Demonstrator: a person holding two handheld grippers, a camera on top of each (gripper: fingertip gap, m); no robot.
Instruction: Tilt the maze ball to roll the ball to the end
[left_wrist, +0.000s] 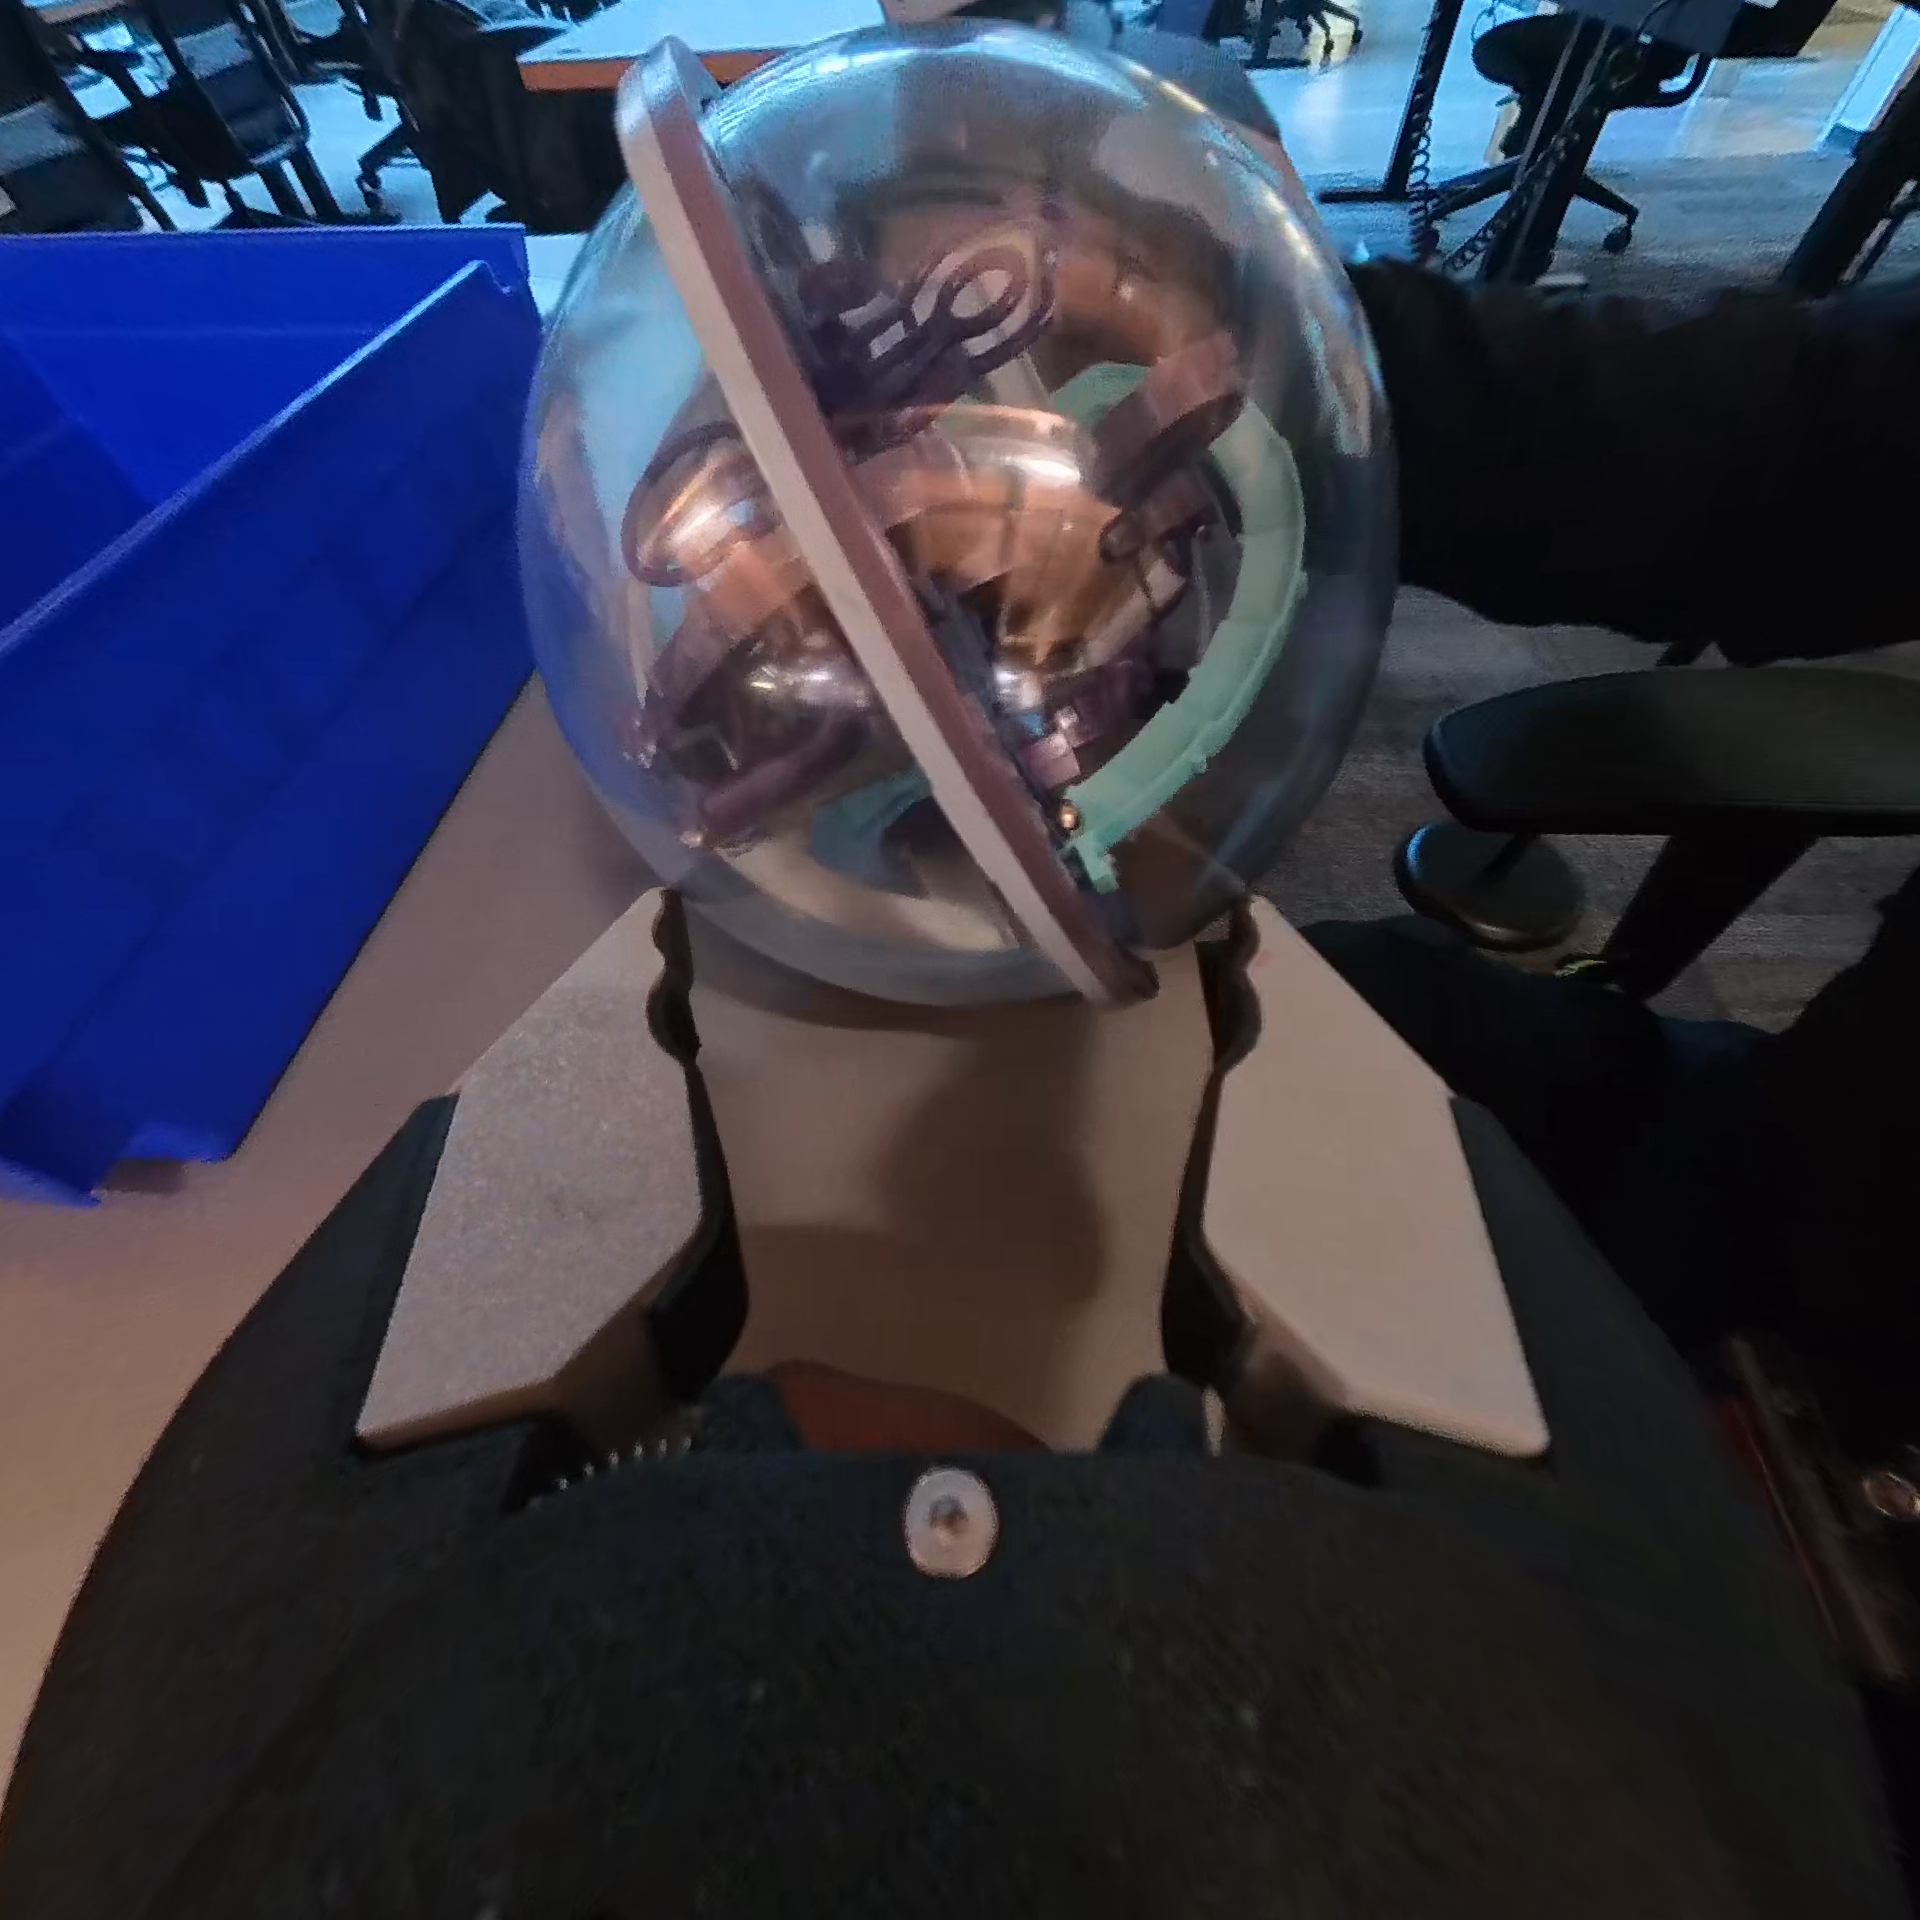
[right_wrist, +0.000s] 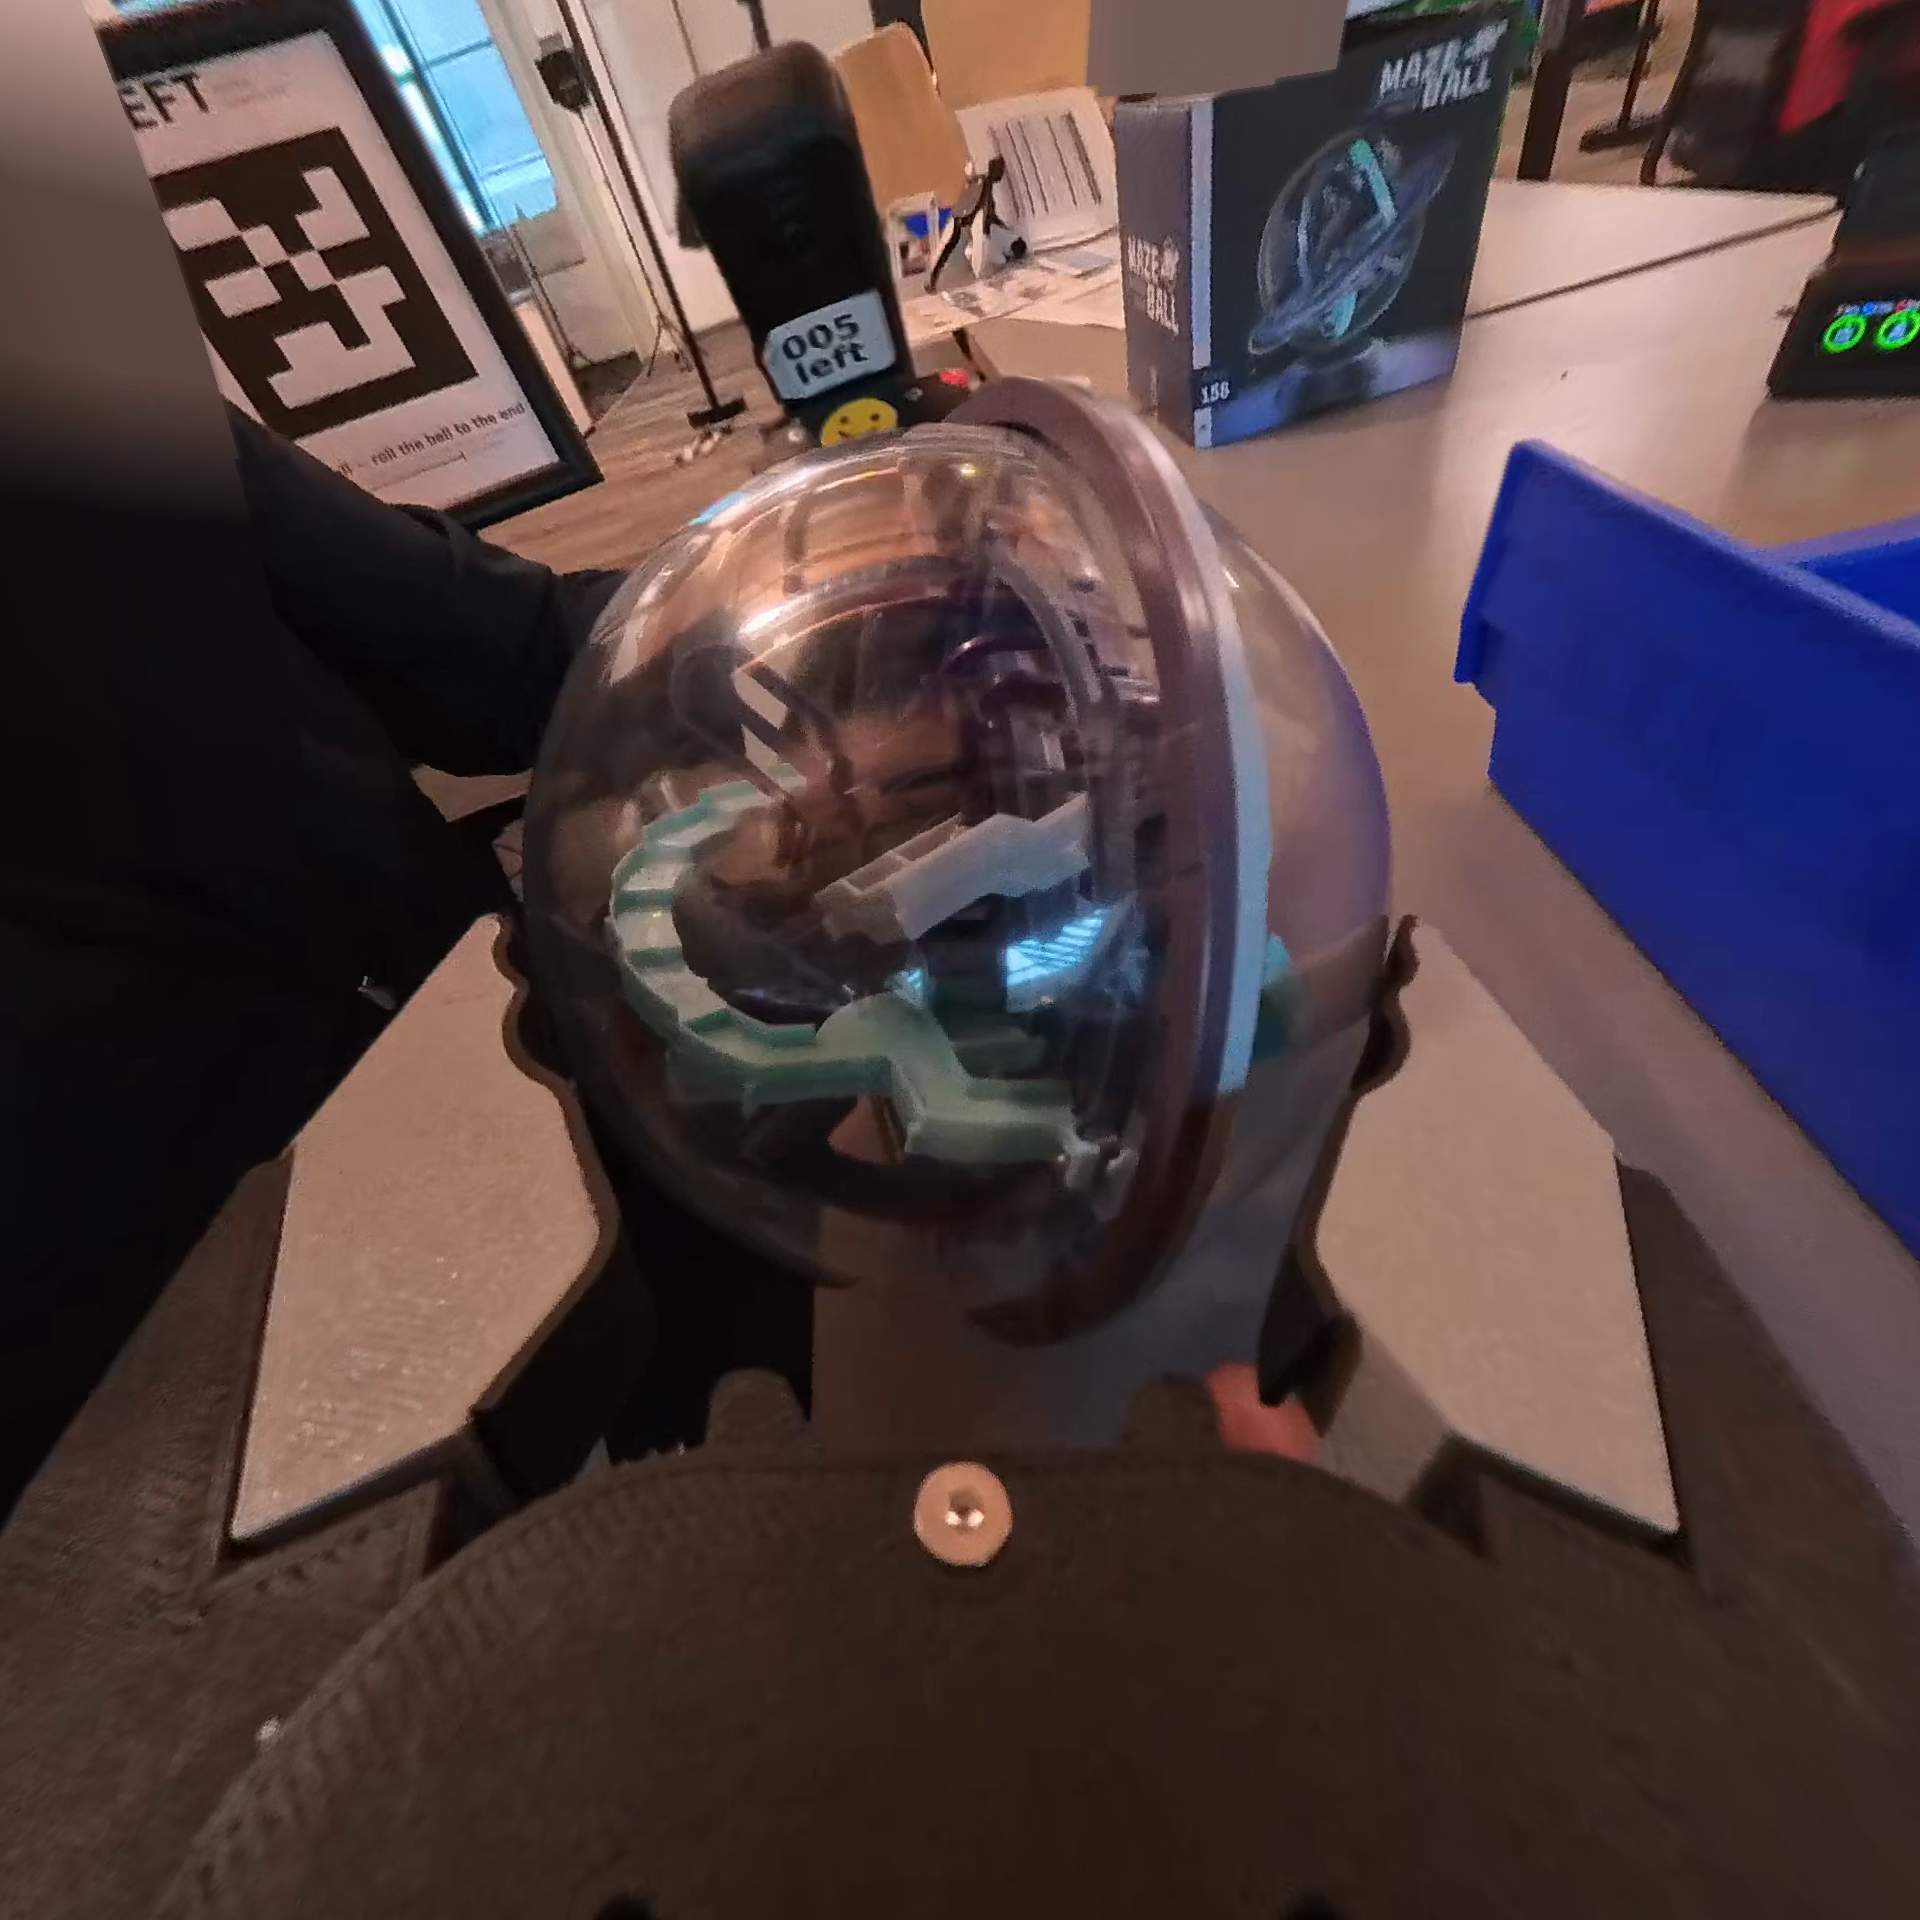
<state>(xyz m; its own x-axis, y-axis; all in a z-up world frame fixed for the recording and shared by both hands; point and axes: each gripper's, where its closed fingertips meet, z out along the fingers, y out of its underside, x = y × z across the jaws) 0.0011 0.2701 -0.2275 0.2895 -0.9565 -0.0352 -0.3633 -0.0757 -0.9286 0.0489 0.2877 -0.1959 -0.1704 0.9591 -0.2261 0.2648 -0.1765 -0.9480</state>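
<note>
The maze ball (left_wrist: 956, 520) is a clear sphere with a grey-white ring around its middle and purple, teal and grey tracks inside. It is held up above the table, with the ring tilted. My left gripper (left_wrist: 951, 956) is shut on its lower part, one finger on each side. My right gripper (right_wrist: 951, 997) is shut on the same maze ball (right_wrist: 935, 883) from the opposite side. The left gripper's black body (right_wrist: 779, 208) shows behind the sphere in the right wrist view. I cannot pick out the small ball inside the tracks.
A blue bin (left_wrist: 208, 675) stands on the table (left_wrist: 156, 1351) beside the sphere; it also shows in the right wrist view (right_wrist: 1714, 779). A product box (right_wrist: 1320, 239), a framed marker sign (right_wrist: 312, 281), a chair armrest (left_wrist: 1683, 748) and a person's dark sleeve (left_wrist: 1662, 447) are nearby.
</note>
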